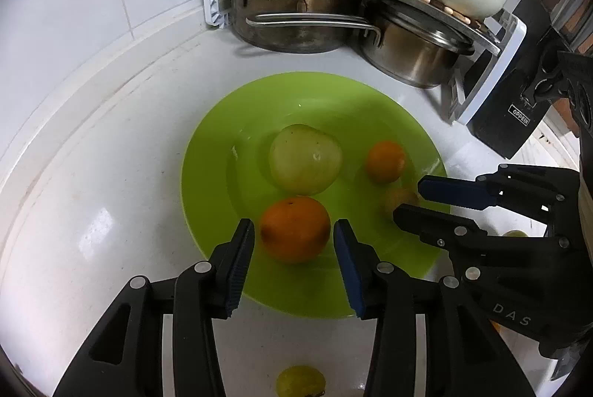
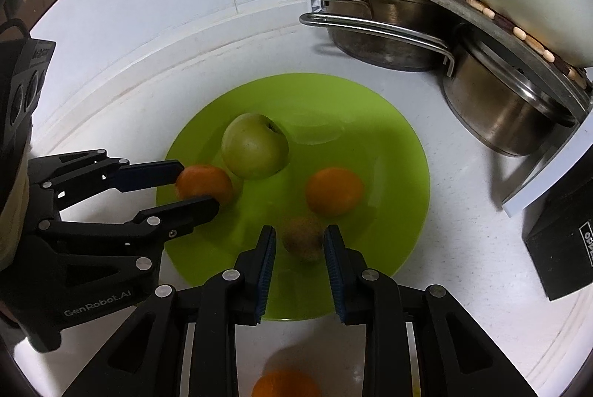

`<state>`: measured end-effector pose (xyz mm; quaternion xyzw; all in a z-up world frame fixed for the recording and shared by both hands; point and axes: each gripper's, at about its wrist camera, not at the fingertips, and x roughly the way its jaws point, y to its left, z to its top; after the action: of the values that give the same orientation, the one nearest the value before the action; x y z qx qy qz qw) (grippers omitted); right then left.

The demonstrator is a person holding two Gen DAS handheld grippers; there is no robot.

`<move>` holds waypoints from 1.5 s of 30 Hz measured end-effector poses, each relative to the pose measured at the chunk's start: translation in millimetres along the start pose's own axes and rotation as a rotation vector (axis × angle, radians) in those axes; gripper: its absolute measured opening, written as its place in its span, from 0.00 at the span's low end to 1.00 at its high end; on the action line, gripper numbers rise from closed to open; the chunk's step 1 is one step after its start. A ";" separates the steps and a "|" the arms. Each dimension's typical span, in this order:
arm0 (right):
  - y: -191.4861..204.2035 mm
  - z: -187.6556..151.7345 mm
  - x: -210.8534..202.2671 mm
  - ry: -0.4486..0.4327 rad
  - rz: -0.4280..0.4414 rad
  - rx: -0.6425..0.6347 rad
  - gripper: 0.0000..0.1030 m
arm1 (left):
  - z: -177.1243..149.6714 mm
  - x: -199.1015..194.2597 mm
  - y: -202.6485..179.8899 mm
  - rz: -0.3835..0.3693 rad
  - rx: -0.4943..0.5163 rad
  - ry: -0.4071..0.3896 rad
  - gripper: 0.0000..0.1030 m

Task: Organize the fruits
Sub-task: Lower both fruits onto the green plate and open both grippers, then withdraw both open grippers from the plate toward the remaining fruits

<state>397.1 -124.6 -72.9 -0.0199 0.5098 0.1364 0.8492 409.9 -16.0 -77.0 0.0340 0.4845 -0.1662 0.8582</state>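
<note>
A green plate (image 2: pixel 389 145) sits on the white counter (image 2: pixel 463 249) with four fruits on it: an apple (image 2: pixel 255 145) near the middle, an orange (image 2: pixel 334 190) at about 4 o'clock of it, a second orange (image 2: pixel 204 184) at about 8 o'clock, and a brown kiwi (image 2: pixel 302 237) toward the near rim at 6 o'clock. The left gripper (image 1: pixel 292 249) straddles that second orange, jaws narrow, a sliver of gap showing on each side; the casing reads "GenRobot.AI" in the right view. The right gripper (image 2: pixel 299 250) brackets the kiwi, jaws narrow, pads just off its skin; it is marked "DAS". Off the plate, a yellow fruit (image 1: pixel 300 380) and another orange (image 2: pixel 285 384) lie on the counter below the grippers (both partly cut off). At 1 o'clock stand steel pots (image 2: pixel 381 37) under a rack; a black box (image 2: pixel 563 245) at 3 o'clock shows "OPPEIN" in the left view
</note>
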 end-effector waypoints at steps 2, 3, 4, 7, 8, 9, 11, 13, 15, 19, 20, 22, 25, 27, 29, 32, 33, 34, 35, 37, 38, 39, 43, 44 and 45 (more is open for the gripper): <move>0.9 -1.1 -3.8 -0.009 -0.002 0.001 0.29 | -1.8 -4.7 0.1 -0.001 -0.006 -0.008 0.44; 1.5 -2.0 -6.2 -0.015 -0.004 0.001 0.29 | -2.7 -6.5 1.0 0.003 -0.007 -0.010 0.46; 1.8 -2.6 -8.3 -0.018 -0.005 0.003 0.29 | -3.8 -9.5 1.2 0.009 -0.011 -0.014 0.47; 3.9 -4.3 -17.3 -0.045 -0.016 0.003 0.29 | -6.3 -20.9 1.2 0.017 -0.021 -0.028 0.49; 5.0 -5.1 -20.8 -0.054 -0.020 0.003 0.29 | -7.1 -24.1 1.2 0.018 -0.024 -0.034 0.50; 6.2 -6.2 -25.3 -0.066 -0.023 0.002 0.29 | -8.5 -29.4 1.4 0.019 -0.026 -0.047 0.51; 8.7 -8.6 -36.6 -0.095 -0.032 0.001 0.29 | -10.9 -42.7 0.6 0.033 -0.023 -0.073 0.53; 11.2 -10.6 -47.2 -0.118 -0.031 0.004 0.29 | -13.0 -54.4 -0.2 0.042 -0.019 -0.099 0.56; 14.1 -13.1 -58.9 -0.144 -0.028 0.007 0.29 | -15.2 -66.6 -1.8 0.048 -0.017 -0.124 0.57; 21.0 -17.9 -81.4 -0.196 -0.034 0.002 0.29 | -22.1 -94.2 -6.4 0.060 -0.003 -0.181 0.61; 21.9 -19.2 -86.6 -0.206 -0.033 0.001 0.29 | -23.6 -100.0 -7.7 0.066 0.002 -0.193 0.61; 24.6 -23.3 -96.8 -0.228 -0.037 0.002 0.31 | -27.6 -110.1 -9.5 0.074 0.008 -0.217 0.64; 25.1 -31.0 -110.6 -0.259 -0.034 0.013 0.36 | -36.4 -125.6 -14.3 0.075 0.016 -0.248 0.67; 26.1 -36.6 -118.9 -0.271 -0.040 0.013 0.36 | -41.9 -132.3 -17.6 0.082 0.023 -0.262 0.68; 28.7 -45.0 -127.7 -0.286 -0.047 0.014 0.36 | -49.6 -140.4 -21.4 0.094 0.036 -0.279 0.68; 32.0 -53.7 -135.1 -0.297 -0.052 0.014 0.36 | -59.6 -149.2 -26.9 0.115 0.052 -0.306 0.69; 32.7 -56.9 -137.2 -0.300 -0.050 0.016 0.36 | -62.5 -151.3 -28.6 0.118 0.055 -0.313 0.71; 34.2 -59.9 -138.5 -0.302 -0.050 0.016 0.36 | -65.2 -153.2 -29.6 0.121 0.056 -0.317 0.72; 34.9 -62.5 -139.6 -0.302 -0.050 0.016 0.36 | -68.6 -154.9 -30.9 0.124 0.054 -0.323 0.72; 35.7 -68.6 -140.6 -0.302 -0.047 0.019 0.36 | -75.1 -156.5 -31.5 0.121 0.050 -0.324 0.72; 35.7 -70.9 -140.8 -0.300 -0.048 0.021 0.36 | -77.9 -156.9 -31.7 0.120 0.047 -0.324 0.72; 35.8 -74.0 -140.9 -0.300 -0.051 0.023 0.36 | -80.1 -157.0 -31.6 0.121 0.046 -0.324 0.72; 38.5 -88.4 -141.2 -0.306 -0.070 0.022 0.36 | -93.8 -156.9 -32.1 0.119 0.043 -0.326 0.72; 39.0 -91.1 -141.3 -0.308 -0.073 0.022 0.36 | -97.3 -156.5 -31.9 0.117 0.042 -0.325 0.72; 39.9 -94.5 -140.9 -0.307 -0.081 0.021 0.36 | -99.7 -156.4 -32.1 0.118 0.043 -0.324 0.72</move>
<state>243.4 -132.3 8.7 -0.0105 0.3745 0.0980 0.9220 243.5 15.1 5.5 0.0535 0.3333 -0.1289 0.9324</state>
